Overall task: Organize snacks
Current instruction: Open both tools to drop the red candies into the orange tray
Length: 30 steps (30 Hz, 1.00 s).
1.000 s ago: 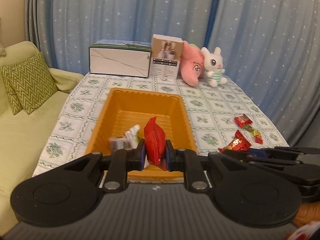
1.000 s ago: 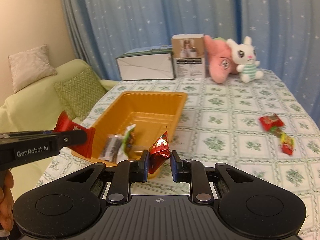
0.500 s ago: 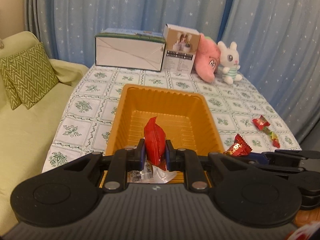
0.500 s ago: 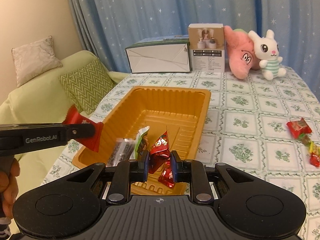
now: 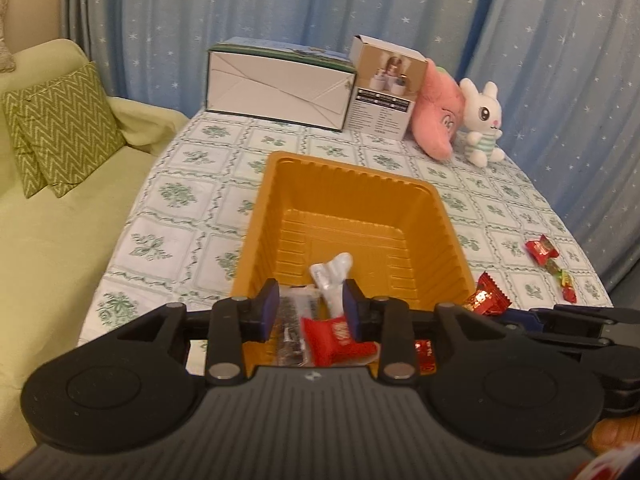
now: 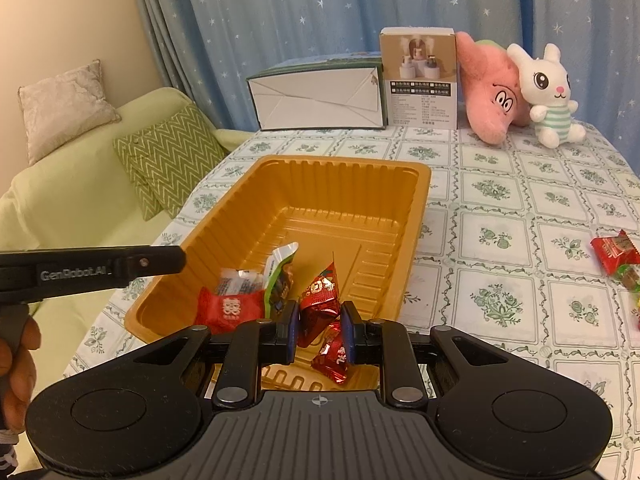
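The left gripper [image 5: 310, 312] has just let its jaws come apart, and the red rectangular foil snack packet [image 6: 230, 308] it carried now lies in the ribbed orange plastic tray [image 6: 416, 200], so that piece is sorted. The right gripper [image 6: 319, 332] is clamped on a shiny red pyramid candy [image 6: 320, 292] over the tray's near end. At three o'clock, loose red-wrapped sweets [image 5: 542, 250] wait on the floral-clothed desk [image 5: 188, 196]; nothing blocks them.

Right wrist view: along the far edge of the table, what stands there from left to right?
White carton lying on its side → upright tan product box → pink plush star → white plush rabbit.
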Available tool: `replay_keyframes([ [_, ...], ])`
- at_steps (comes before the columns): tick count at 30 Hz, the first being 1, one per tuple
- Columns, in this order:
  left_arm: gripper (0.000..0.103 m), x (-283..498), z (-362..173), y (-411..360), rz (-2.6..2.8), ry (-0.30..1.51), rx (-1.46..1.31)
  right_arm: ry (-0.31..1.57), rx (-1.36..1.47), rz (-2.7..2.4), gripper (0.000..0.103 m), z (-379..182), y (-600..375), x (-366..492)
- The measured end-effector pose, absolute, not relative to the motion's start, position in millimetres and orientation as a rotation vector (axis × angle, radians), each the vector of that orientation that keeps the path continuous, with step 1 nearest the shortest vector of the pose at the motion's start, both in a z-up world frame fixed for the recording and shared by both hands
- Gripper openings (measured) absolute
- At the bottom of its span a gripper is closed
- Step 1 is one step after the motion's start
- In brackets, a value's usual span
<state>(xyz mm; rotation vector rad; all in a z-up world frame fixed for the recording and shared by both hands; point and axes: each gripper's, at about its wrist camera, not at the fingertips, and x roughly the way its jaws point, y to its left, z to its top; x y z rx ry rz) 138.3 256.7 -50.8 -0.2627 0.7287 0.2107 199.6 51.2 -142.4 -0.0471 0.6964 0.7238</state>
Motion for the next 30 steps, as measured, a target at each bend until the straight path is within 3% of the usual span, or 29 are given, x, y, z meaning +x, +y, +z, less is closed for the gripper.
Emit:
replay_keyframes([
  [4,0.053,130,-50,258,0.227,0.714,-0.262,0.703,-0.043,0.737,0.022,-142,55,200],
  [10,0.058,124,-50,259,0.242,0.712,-0.273,0.688,-0.020,0.789,0.024,-140,59,204],
  [11,0.060,123,-50,259,0.243,0.711,-0.274,0.688,-0.018,0.788,0.030,-139,58,204],
  [13,0.062,120,-48,258,0.246,0.708,-0.271,0.672,0.001,0.769,0.053,-137,51,203],
  [14,0.062,119,-47,257,0.246,0.708,-0.266,0.666,0.011,0.757,0.055,-136,46,202],
  [30,0.077,86,-5,196,0.176,0.633,-0.224,0.636,0.053,0.526,0.060,-114,-50,143],
])
